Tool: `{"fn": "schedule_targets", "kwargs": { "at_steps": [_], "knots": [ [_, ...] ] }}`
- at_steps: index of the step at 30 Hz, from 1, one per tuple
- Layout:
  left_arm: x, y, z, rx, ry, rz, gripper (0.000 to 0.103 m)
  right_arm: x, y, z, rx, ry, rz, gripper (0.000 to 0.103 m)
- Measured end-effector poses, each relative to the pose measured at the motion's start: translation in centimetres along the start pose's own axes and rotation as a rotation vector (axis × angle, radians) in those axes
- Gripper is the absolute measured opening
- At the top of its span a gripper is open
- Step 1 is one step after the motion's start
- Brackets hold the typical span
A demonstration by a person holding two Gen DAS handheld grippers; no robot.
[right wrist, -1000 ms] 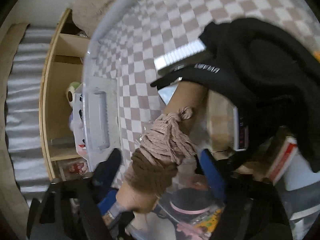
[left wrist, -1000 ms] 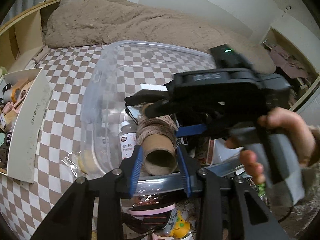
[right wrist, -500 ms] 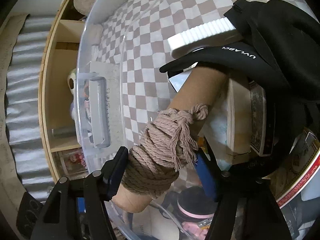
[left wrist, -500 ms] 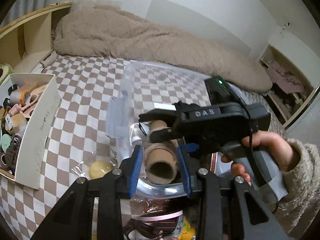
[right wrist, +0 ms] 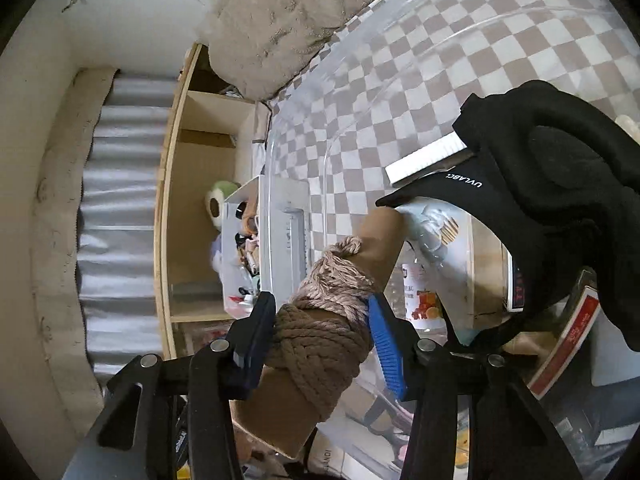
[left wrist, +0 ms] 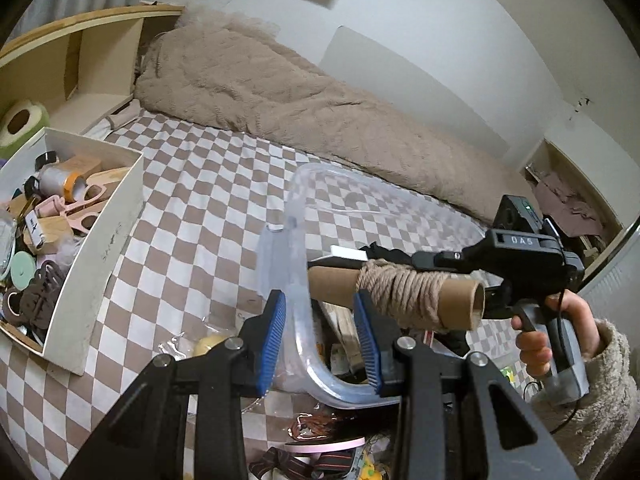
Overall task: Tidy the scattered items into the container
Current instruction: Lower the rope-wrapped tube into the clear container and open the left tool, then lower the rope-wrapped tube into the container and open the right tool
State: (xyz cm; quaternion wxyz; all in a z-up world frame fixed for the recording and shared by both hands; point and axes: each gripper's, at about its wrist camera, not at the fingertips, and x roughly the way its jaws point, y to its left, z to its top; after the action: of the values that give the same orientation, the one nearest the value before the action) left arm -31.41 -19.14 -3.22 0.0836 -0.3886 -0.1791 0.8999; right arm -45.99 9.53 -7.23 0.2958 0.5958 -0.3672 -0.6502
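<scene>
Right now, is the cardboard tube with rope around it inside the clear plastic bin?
Not yet. The right gripper holds the rope-wrapped cardboard tube above the clear plastic bin.

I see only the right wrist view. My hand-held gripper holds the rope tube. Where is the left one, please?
Observer: The left hand-held gripper is open, and the bin wall passes between its fingers.
Operator: Is the tube over the bin already?
Observer: The tube lies level, and its far end seems to be just past the near wall, above the inside.
Operator: Is anything left outside?
Observer: Yes, a yellow item in a clear bag lies on the bedsheet beside the bin.
</scene>
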Motion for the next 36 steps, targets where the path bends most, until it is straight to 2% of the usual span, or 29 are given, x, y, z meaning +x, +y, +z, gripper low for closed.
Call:
{"fn": "schedule_targets", "kwargs": {
  "at_steps": [5,9,16,19,21,22,24,29,31,33,36],
  "knots": [
    [0.2,0.0,-0.4,0.012,0.009,0.0,0.035,1.8,0.6,-0.6,-0.014,0.058,-0.029,0.049],
    [0.1,0.4,-0.7,0.007,0.009,-0.002,0.035,3.9,0.8,-1.2,-0.042,0.137,-0.08,0.049],
    [0.0,1.3,-1.3,-0.003,0.017,0.008,0.035,6.2,1.9,-0.5,-0.05,0.236,-0.113,0.051],
    [-0.2,2.0,-1.2,-0.024,0.011,0.008,0.035,7.0,2.5,-0.6,-0.079,0.3,-0.13,0.061],
    [-0.4,2.4,-1.1,-0.035,0.003,0.007,0.035,7.8,2.6,-1.1,-0.088,0.349,-0.129,0.072],
    [-0.5,2.6,-1.0,-0.041,-0.001,0.007,0.035,8.3,2.4,-1.3,-0.084,0.367,-0.127,0.073],
    [-0.6,3.0,-0.9,-0.049,-0.005,0.006,0.035,8.7,2.1,-1.5,-0.07,0.363,-0.123,0.077],
    [-0.5,3.4,-0.9,-0.062,-0.006,0.003,0.035,8.7,0.9,-1.8,-0.035,0.309,-0.053,0.077],
    [-0.5,3.4,-1.0,-0.062,-0.005,0.003,0.035,8.0,0.7,-2.1,-0.045,0.278,-0.026,0.075],
    [-0.5,3.4,-1.0,-0.061,-0.004,0.003,0.035,6.9,0.6,-2.0,-0.04,0.229,0.005,0.067],
    [-0.5,3.3,-1.0,-0.061,-0.003,0.003,0.035,4.6,0.6,-1.6,-0.039,0.149,0.069,0.066]
  ]
}}
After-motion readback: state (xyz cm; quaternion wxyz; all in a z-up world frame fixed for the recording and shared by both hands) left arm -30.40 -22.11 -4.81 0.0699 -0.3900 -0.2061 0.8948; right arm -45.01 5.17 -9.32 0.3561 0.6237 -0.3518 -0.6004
